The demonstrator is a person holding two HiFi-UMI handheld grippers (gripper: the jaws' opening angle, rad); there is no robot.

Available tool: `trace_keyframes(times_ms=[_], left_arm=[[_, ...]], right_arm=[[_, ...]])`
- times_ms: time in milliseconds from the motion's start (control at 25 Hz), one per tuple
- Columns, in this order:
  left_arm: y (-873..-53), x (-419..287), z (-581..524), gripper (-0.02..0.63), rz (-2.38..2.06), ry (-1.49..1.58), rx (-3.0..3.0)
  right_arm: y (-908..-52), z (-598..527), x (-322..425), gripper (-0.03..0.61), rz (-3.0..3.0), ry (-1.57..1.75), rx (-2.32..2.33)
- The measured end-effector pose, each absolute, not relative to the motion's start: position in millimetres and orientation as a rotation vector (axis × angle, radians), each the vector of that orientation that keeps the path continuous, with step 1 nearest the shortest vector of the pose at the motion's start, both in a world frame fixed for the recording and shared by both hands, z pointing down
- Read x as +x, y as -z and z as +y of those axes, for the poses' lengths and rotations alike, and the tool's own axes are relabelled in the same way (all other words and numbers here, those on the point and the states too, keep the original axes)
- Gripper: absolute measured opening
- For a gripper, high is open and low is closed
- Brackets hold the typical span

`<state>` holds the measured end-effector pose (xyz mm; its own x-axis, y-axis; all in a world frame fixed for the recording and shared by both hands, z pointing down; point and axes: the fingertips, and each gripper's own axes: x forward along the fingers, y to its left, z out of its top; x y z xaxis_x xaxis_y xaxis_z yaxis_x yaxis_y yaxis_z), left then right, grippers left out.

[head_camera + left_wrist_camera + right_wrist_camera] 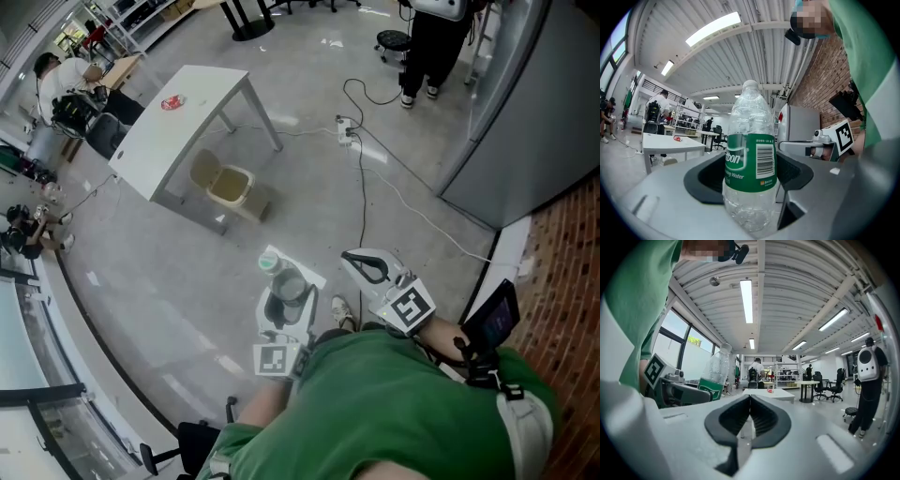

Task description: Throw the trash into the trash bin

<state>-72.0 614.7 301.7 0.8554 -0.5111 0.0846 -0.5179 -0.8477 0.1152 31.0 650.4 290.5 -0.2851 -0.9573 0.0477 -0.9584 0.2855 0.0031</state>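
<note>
Left tongs: clamped on 1 clear plastic water bottle, with a dark pad on each side of its lower body. The bottle has a green label with a barcode and stands upright between the pads.

Right tongs: pads closed against each other, tips touching.

Head view: both tongs are held low, just ahead of the person's green shirt. The right tongs sit at 3 o'clock of the left, near but not touching.

1 beige trash bin stands on the floor with its lid flipped open. It is at 11 o'clock from the bottle and well apart from it, beside a leg of 1 white worktop and partly under its edge.

1 small red item lies on the worktop, too small to identify.

1 white power strip lies on the floor at 1 o'clock of the tongs, with a black cable running from it.

2 other people are in view: a standing person at 1 o'clock at the top edge, and a seated person at 10 o'clock, beyond the worktop.
</note>
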Motion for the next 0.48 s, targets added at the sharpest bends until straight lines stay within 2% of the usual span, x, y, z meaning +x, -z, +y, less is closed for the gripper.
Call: trace_keyframes(times_ms=[480], left_arm=[[-299, -44, 540, 0.33, -0.693, -0.031, 2.915]], right_arm=[[-284, 570, 47, 0.005, -2.427, -0.019, 1.903]])
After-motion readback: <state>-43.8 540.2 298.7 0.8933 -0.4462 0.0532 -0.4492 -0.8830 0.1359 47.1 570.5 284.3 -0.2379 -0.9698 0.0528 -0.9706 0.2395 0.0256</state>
